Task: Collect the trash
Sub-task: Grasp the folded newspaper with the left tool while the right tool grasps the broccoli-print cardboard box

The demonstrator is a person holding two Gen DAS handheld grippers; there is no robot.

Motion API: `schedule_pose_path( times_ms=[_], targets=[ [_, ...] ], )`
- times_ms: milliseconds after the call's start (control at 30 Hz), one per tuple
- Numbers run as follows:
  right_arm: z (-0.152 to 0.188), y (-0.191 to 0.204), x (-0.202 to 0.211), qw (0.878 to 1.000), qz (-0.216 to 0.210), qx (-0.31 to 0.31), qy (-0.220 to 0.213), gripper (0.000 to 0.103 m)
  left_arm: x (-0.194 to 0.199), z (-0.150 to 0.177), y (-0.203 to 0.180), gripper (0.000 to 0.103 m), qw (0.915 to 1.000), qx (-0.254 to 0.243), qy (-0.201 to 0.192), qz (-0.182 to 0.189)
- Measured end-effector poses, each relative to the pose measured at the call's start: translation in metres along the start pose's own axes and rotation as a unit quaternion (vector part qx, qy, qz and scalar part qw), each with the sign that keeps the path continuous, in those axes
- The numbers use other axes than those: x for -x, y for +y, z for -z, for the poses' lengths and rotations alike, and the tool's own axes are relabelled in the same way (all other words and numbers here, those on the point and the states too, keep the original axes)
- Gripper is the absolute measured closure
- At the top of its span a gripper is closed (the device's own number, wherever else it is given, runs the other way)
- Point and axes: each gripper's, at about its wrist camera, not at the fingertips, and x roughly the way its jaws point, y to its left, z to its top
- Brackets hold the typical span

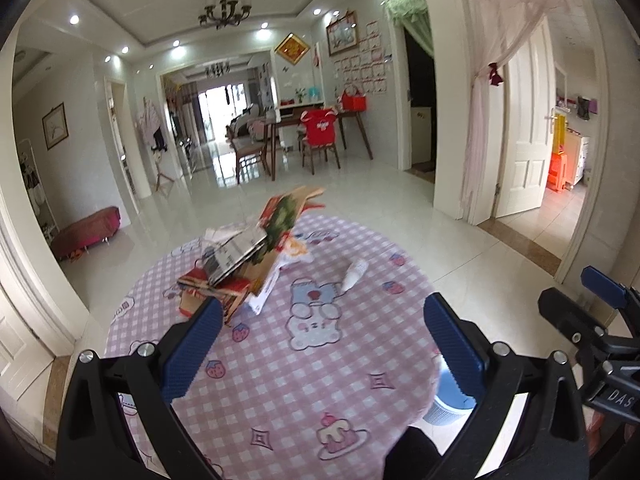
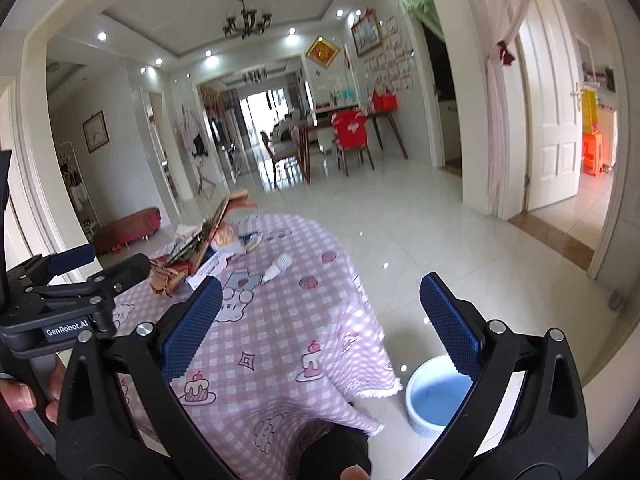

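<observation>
Left gripper (image 1: pixel 322 344): spread, empty.
Right gripper (image 2: pixel 320 322): spread, empty.
Trash pile (image 1: pixel 244 256): on table, ahead of left finger.
Tube (image 1: pixel 354 274): between fingertips, farther ahead.
Bin (image 2: pixel 434 394): beneath right finger, apparently empty.
Progress: nothing collected yet.

Right gripper (image 2: pixel 320 312), jaws apart, hovers over the checked tablecloth (image 2: pixel 272 344); blurred, perhaps cardboard, trash pile (image 2: pixel 200 252) beyond.

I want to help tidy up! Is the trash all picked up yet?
Not yet. Nothing looks collected: the bin on the floor looks empty. Both claws, left and right, are open and hold nothing. Still left on the table: the pile of cardboard and paper and the small white tube.
</observation>
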Motion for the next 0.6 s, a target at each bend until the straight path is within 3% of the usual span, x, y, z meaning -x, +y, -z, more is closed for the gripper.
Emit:
schedule_pose_path(
  times_ms=[333, 433, 600],
  targets=[
    [0.013, 0.030, -0.106, 0.996, -0.014, 0.001, 0.084, 0.006, -0.085, 0.021, 0.084, 0.004, 0.9951, 0.063, 0.072, -0.026],
    [0.015, 0.035, -0.131, 0.995, -0.016, 0.001, 0.100, 0.006, -0.105, 0.021, 0.093, 0.004, 0.9952, 0.056, 0.078, -0.020],
    [0.014, 0.038, -0.161, 0.993, -0.019, -0.010, 0.113, 0.006, -0.131, 0.011, 0.105, 0.005, 0.9953, 0.042, 0.073, -0.047]
  ],
)
